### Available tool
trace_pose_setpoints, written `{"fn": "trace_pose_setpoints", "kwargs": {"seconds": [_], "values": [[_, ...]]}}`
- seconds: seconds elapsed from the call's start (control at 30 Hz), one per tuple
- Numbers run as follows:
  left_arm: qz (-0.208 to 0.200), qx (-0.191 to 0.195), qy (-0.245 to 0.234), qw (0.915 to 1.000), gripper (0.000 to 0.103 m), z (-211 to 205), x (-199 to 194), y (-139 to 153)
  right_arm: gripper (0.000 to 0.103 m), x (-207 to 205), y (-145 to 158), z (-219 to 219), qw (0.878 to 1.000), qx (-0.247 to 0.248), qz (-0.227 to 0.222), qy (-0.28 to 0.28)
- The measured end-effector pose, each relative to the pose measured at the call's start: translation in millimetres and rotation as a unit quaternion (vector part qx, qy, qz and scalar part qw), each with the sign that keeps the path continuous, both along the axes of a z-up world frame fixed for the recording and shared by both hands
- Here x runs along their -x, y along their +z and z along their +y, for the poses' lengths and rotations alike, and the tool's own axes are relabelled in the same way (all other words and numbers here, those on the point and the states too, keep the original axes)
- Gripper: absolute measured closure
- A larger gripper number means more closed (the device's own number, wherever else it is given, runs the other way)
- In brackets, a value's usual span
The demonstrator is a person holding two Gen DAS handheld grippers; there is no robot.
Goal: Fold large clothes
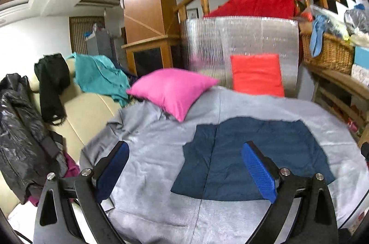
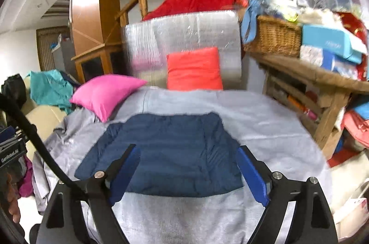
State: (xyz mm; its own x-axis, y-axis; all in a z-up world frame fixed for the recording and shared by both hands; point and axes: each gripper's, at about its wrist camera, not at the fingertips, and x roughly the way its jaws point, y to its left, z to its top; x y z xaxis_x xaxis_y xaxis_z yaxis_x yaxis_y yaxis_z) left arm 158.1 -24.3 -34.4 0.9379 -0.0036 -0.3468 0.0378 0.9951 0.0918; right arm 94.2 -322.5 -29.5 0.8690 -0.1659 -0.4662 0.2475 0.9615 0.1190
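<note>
Right wrist view: navy garment (image 2: pixel 166 151) lies folded flat on the grey sheet (image 2: pixel 265 119); right tongs (image 2: pixel 188 172) and left tongs (image 1: pixel 184 171) hover wide, empty (judged: release done); lift clear without snagging the fold

Pink cushion (image 1: pixel 173 89) hides grey sheet (image 1: pixel 147 151) corner; basket (image 2: pixel 274 36) contents perhaps blurred.

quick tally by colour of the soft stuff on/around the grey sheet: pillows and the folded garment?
Pink pillow: 1
Orange-red pillow: 1
Navy folded garment: 1
Total: 3, on or at the edge of the grey sheet.
</note>
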Motion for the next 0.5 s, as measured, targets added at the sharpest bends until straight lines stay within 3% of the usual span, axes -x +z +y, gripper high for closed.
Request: {"fn": "trace_pose_setpoints", "kwargs": {"seconds": [0.13,0.5], "values": [[-0.017,0.013,-0.014,0.9997,0.005,2,26,23,0.001,26,30,-2,0.999,-0.016,-0.034,-0.004],[-0.055,0.024,0.0,0.9982,0.004,10,72,68,0.0,76,75,16,0.998,0.011,-0.063,-0.005]]}}
